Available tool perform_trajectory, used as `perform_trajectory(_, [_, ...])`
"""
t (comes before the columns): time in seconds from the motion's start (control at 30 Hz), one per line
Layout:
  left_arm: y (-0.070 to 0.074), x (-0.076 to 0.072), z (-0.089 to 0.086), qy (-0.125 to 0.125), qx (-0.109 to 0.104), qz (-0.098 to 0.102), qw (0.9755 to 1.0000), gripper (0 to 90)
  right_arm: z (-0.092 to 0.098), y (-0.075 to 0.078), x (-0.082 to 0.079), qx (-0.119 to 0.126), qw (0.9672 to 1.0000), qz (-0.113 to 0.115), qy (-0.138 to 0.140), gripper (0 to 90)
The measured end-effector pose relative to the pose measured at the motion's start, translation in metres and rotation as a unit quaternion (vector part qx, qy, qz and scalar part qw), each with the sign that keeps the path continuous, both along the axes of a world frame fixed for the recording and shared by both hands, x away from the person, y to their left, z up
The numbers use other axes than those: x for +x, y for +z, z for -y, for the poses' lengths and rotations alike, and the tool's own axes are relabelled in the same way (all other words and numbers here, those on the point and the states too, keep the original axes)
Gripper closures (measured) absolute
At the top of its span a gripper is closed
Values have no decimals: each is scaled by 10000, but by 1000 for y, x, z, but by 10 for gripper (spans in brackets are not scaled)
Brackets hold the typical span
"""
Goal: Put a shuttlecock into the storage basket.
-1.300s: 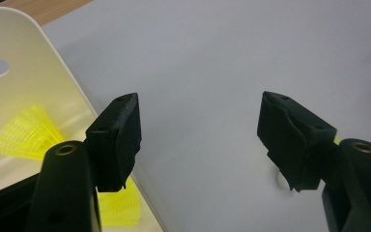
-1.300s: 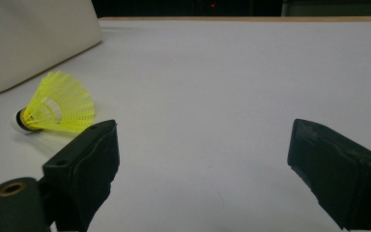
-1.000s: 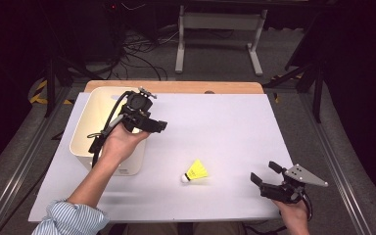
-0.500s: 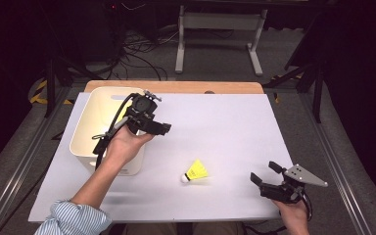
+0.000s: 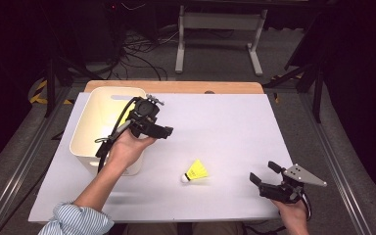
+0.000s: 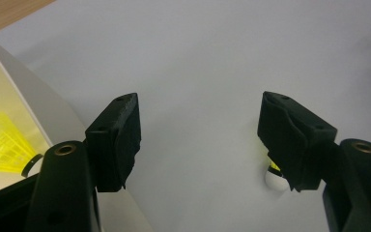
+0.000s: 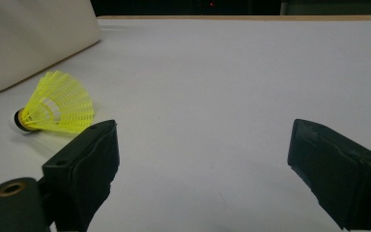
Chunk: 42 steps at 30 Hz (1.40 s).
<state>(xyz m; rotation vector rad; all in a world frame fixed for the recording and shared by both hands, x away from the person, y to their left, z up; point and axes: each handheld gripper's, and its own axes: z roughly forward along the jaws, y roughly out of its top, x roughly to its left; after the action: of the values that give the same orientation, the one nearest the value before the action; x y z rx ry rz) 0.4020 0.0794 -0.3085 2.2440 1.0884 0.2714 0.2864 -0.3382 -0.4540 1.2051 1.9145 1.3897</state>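
Step in hand, by judgement: gathering shuttlecocks into the bin. Left gripper (image 5: 162,131) hovers at the near right corner of the white bin (image 5: 85,142), jaws spread, nothing between them. In the left gripper view one yellow shuttlecock lies inside the bin (image 6: 2,142), against the wall.

Second yellow shuttlecock (image 5: 195,172) lies on its side on the white tabletop (image 5: 225,122), just right of the bin, between the two grippers, cork toward the person. Right gripper (image 5: 263,174) sits low near the front right edge, jaws released and empty; in the right gripper view the shuttlecock (image 7: 55,110) lies ahead and left of its jaws, apart from them.

Next move likely calls for one gripper to close lightly on the loose shuttlecock; the skirt looks easy to crush.

Bin contents: one shuttlecock visible; rest of the interior is partly hidden by the left hand.
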Motion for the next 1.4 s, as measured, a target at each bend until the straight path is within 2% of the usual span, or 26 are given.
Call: perform_trajectory(1.4, [-24, -19, 6, -142, -3, -46, 9999, 331, 3, 0, -4, 19, 10000, 14, -3, 119])
